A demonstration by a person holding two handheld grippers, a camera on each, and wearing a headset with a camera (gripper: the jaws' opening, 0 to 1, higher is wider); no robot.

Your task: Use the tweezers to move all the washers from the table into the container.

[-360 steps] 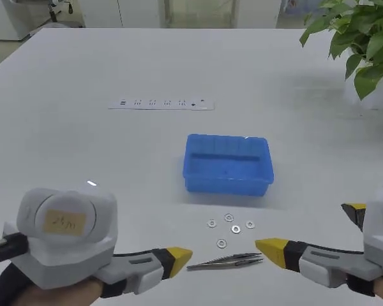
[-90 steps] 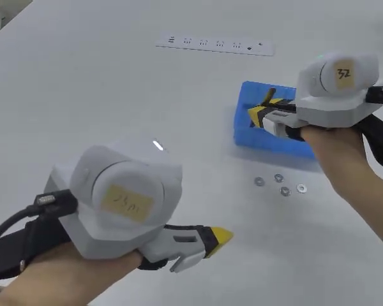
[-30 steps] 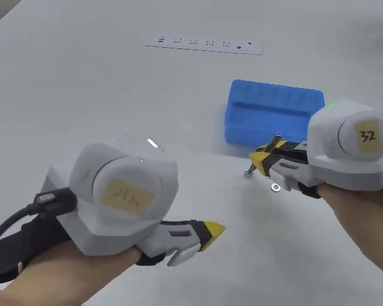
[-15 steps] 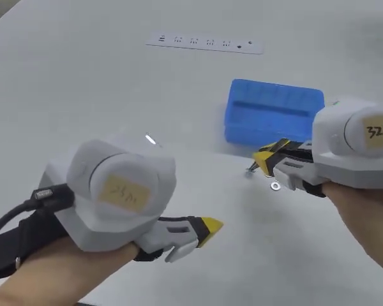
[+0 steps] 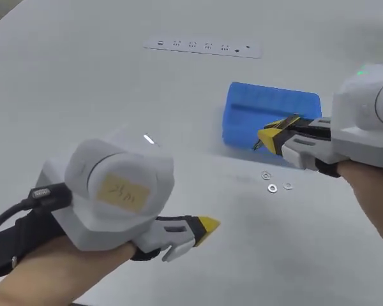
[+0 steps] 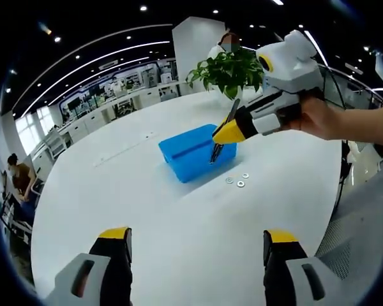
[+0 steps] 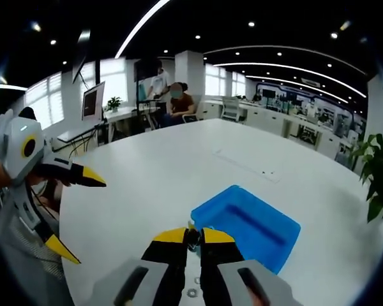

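The light is bright and even, coming from overhead: recessed spots [image 6: 143, 8] and long strip lights [image 7: 140, 25] line the ceiling, and windows [image 7: 108, 80] add daylight at one side. In the head view the pale tabletop [image 5: 115, 76] is nearly washed out, with one small hot reflection [image 5: 149, 139]. Shadows are soft and faint (the clearest hugs the blue container [image 5: 271, 118]). Both gripper views bow straight lines toward their edges. The right tool [image 5: 263, 139] looks slightly smeared, perhaps by motion. The tweezers [image 6: 216, 150] it pinches read as a dark sliver, and the washers [image 5: 272, 186] are tiny, soft specks.
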